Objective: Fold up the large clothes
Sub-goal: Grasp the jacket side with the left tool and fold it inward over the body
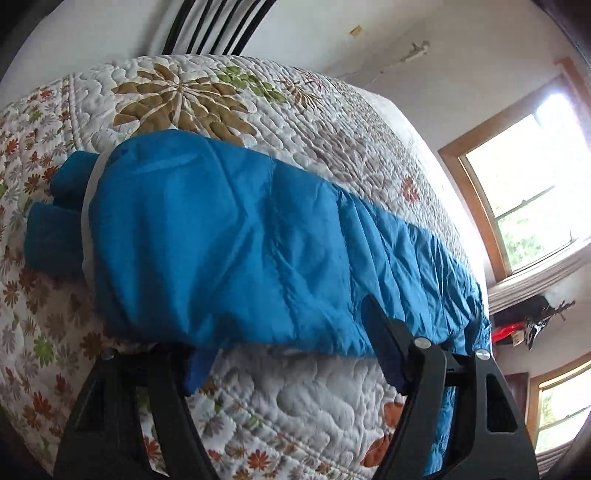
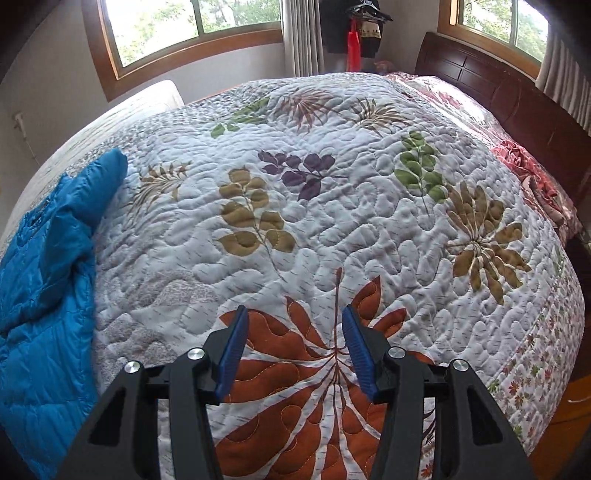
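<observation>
Clothing here comes to one piece: a single blue quilted jacket (image 1: 236, 236), lying stretched out in a long band on the bed (image 1: 332, 402). Its shell is shiny and creased, with stitched seams crossing it; darker blue ribbed ends (image 1: 51, 225) stick out at one end past a pale strip. In the right wrist view the same jacket (image 2: 44, 295) lies crumpled along the left side of the bed, one rounded part reaching up toward the far edge.

Two grippers are in view, one per camera. The left gripper (image 1: 291, 354) sits at the jacket's near edge; its jaws are spread wide, one blue pad tucked under the hem and the other resting against the fabric, with nothing pinched between them. The right gripper (image 2: 293, 350) hovers above an orange leaf print on the quilt, well apart from the jacket, jaws spread and holding nothing.

One floral quilt (image 2: 332, 206) covers the bed. Two wood-framed windows (image 2: 177, 33) show in the walls, and a dark wooden headboard (image 2: 491, 88) stands at the far right.
</observation>
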`<state>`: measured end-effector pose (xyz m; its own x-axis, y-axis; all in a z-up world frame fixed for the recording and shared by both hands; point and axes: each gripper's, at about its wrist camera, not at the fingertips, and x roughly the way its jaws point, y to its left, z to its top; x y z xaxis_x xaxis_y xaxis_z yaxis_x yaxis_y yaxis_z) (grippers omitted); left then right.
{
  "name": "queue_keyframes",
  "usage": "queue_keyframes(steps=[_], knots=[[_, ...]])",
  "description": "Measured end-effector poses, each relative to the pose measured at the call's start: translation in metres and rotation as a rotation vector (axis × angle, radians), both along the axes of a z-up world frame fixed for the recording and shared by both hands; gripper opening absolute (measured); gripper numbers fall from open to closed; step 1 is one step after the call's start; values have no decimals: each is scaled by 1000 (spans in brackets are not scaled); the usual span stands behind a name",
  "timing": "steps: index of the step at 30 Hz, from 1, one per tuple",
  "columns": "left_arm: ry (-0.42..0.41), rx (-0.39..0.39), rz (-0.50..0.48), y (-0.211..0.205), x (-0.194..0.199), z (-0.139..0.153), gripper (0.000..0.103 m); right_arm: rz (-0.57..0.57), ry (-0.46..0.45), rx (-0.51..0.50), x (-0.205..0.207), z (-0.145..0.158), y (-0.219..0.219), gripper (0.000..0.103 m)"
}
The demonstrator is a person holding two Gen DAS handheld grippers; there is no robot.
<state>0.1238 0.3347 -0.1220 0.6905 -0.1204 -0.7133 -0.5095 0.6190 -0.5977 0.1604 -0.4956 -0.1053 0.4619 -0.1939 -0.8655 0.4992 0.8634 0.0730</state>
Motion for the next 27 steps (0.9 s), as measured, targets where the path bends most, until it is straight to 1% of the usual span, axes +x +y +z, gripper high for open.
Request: queue_keyframes(steps=[1, 3, 4, 6, 7, 8, 9, 10, 11, 13, 15, 18, 21, 24, 27], knots=[[-9, -7, 15, 4, 2, -1, 68, 0, 1, -1, 0, 0, 0, 53], [-13, -3, 54, 11, 6, -3, 52, 5, 2, -3, 1, -1, 1, 53], [-17, -4, 68, 15, 7, -4, 48, 8, 3, -2, 2, -2, 1, 53], [-14, 0, 101, 21, 9, -6, 28, 8, 5, -1, 2, -3, 1, 53], [-18, -8, 112, 24, 11, -8, 23, 6, 7, 1, 2, -3, 0, 53], [-25, -14, 121, 27, 12, -9, 15, 4, 8, 3, 2, -4, 0, 53], [-30, -5, 126, 26, 15, -7, 10, 0, 9, 5, 2, -5, -2, 53], [-33, 25, 128, 24, 17, -2, 9, -4, 10, 7, 1, -5, -2, 53], [-37, 72, 124, 17, 18, 7, 7, -8, 12, 8, 1, -5, -3, 53], [-70, 173, 88, -1, 25, 32, 6, -22, 28, -2, 0, -7, -5, 53], [-116, 242, 33, -20, 34, 57, 6, -42, 47, -19, 0, -9, -6, 53], [-180, 320, -84, -63, 56, 93, 6, -49, 46, -7, -1, -9, -10, 53], [-244, 390, -223, -124, 81, 121, 6, -46, 47, -14, -1, -8, -9, 53], [-295, 420, -381, -192, 104, 138, 6, -32, 51, -21, 1, -9, -4, 53], [-330, 455, -536, -265, 124, 148, 6, -20, 56, -27, 3, -10, -1, 53]])
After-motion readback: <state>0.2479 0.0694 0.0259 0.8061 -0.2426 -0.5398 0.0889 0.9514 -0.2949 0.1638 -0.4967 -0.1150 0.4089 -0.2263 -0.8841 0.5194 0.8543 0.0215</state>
